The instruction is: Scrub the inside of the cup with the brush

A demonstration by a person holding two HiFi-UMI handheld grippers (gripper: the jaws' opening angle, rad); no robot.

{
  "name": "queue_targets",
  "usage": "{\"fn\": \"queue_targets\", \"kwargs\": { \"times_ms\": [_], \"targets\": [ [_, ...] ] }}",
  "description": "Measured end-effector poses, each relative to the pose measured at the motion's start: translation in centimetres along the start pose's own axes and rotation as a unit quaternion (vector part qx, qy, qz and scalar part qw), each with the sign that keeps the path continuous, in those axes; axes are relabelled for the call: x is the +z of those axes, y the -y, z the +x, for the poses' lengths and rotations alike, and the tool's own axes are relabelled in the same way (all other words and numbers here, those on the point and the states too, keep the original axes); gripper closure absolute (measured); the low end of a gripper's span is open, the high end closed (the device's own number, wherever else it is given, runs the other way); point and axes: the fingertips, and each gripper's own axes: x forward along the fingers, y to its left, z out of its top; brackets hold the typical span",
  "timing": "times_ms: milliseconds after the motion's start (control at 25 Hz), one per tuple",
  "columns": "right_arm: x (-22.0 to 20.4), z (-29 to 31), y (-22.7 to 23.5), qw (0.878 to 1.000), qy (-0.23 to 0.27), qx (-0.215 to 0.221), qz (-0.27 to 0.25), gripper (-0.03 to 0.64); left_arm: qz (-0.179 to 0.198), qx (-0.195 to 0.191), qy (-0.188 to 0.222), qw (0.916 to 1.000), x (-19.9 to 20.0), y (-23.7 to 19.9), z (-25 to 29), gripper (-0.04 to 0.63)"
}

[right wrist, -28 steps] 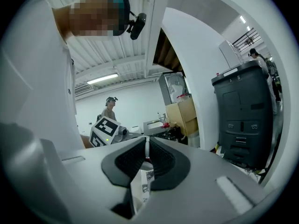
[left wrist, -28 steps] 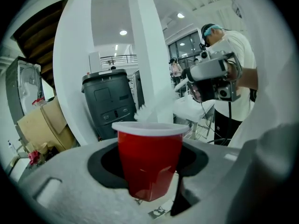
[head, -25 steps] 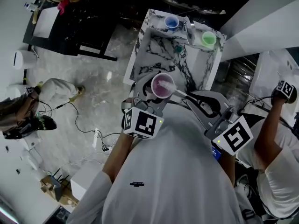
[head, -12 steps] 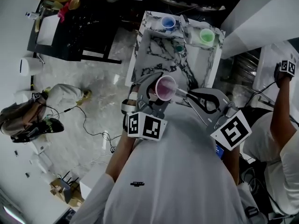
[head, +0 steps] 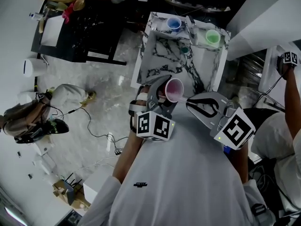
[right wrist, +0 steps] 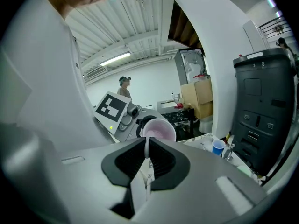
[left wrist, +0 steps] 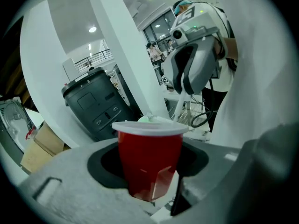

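In the head view, a red cup (head: 173,89) with a pale pink inside hangs over the near edge of the marble table (head: 157,60). My left gripper (head: 165,94) is shut on it and tips its mouth toward my right gripper (head: 192,100). The left gripper view has the cup (left wrist: 149,160) between the jaws of my left gripper (left wrist: 150,190), and a pale green brush head (left wrist: 147,119) peeks over the rim. My right gripper (right wrist: 147,148) is shut on the thin white brush handle (right wrist: 147,158). The handle runs up to the cup's mouth (right wrist: 159,130).
A blue cup (head: 174,22) and a green cup (head: 212,36) stand at the table's far end. Another person's arm (head: 291,93) reaches in at the right. Someone crouches on the floor at left (head: 28,119) among cables. A black bin (right wrist: 264,111) stands beyond the table.
Both grippers, the cup and the brush have drifted slightly right in the head view. The brush stays at the cup's mouth and both grips are unchanged.
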Motion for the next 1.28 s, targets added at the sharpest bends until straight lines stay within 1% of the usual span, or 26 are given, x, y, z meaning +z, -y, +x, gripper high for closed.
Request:
{"fn": "queue_targets", "kwargs": {
  "times_ms": [80, 200, 400, 600, 720, 920, 1040, 1160, 1280],
  "targets": [
    [0.3, 0.2, 0.1, 1.000, -0.002, 0.007, -0.012, 0.586, -0.002, 0.000, 0.001, 1.0000, -0.1, 0.1, 0.0, 0.331],
    [1.3, 0.4, 0.9, 1.000, 0.006, 0.003, -0.023, 0.588, -0.007, -0.003, 0.007, 0.9999, 0.0, 0.3, -0.1, 0.331],
    [1.7, 0.5, 2.9, 0.999, 0.008, -0.032, -0.019, 0.584, -0.002, -0.003, 0.010, 0.9999, 0.0, 0.3, -0.1, 0.331],
    [0.5, 0.3, 3.9, 0.998, -0.010, -0.054, -0.011, 0.583, -0.005, 0.001, 0.017, 0.9998, 0.4, 0.0, -0.2, 0.331],
    [-0.1, 0.4, 3.4, 0.999, -0.013, -0.043, 0.001, 0.584, -0.011, 0.003, 0.021, 0.9997, 0.7, -0.5, -0.7, 0.331],
    [-1.1, 1.1, 2.1, 0.999, -0.044, -0.015, -0.001, 0.588, 0.010, 0.004, 0.011, 0.9999, 0.2, -1.0, -0.6, 0.331],
    [-0.7, 1.4, 1.4, 0.999, -0.033, 0.000, 0.002, 0.588, 0.017, 0.000, 0.007, 0.9998, -0.1, -1.0, -0.4, 0.331],
    [0.0, 1.5, 0.6, 0.999, -0.034, 0.024, -0.007, 0.584, 0.026, -0.001, 0.002, 0.9997, -0.3, -0.8, -0.2, 0.331],
    [0.6, 1.8, 0.6, 0.999, -0.030, 0.028, -0.018, 0.584, 0.030, 0.000, 0.000, 0.9995, -0.4, -0.9, -0.3, 0.331]
  ]
}}
